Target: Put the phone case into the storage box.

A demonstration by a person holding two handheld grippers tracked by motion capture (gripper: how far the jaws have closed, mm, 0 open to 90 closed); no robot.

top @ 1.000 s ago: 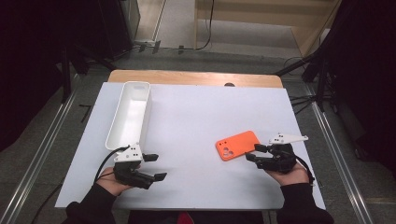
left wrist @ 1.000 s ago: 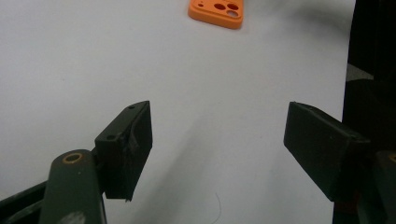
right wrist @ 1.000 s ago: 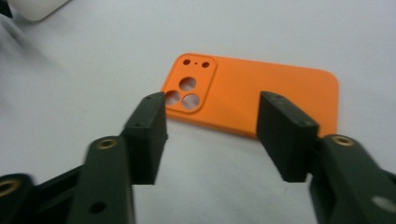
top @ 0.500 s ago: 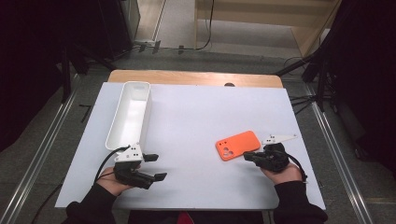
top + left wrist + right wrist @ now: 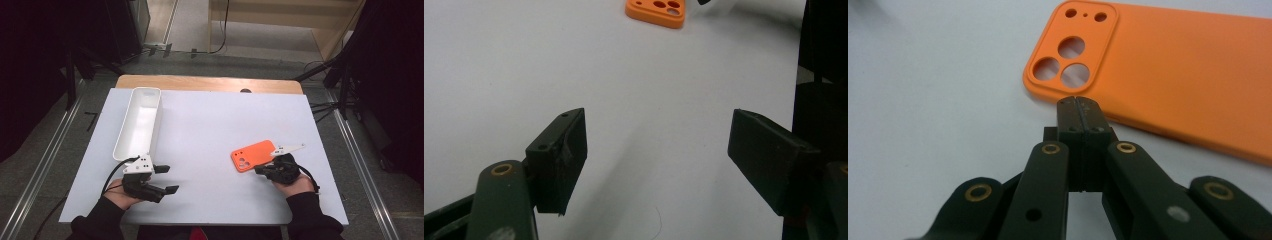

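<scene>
An orange phone case [image 5: 252, 155] lies face down on the white table, right of centre, with its camera cut-outs toward me. My right gripper [image 5: 261, 171] sits just in front of it. In the right gripper view the jaws are pressed together with nothing between them, and my right gripper [image 5: 1079, 106] nearly touches the near edge of the case [image 5: 1188, 75] below the cut-outs. My left gripper [image 5: 169, 179] rests at the front left with its jaws wide apart. In the left gripper view, bare table lies between the jaws of my left gripper [image 5: 659, 145], and the case [image 5: 656, 11] is far off.
A long white bin [image 5: 147, 90] stands lengthwise on the left, just beyond my left hand. The white table top [image 5: 225, 115] has a wooden strip along its far edge. Metal rails run along both sides of the table, and dark stands sit behind it.
My right hand and gripper have slid a little to the left along the near side of the orange case. The left gripper has stayed put.
</scene>
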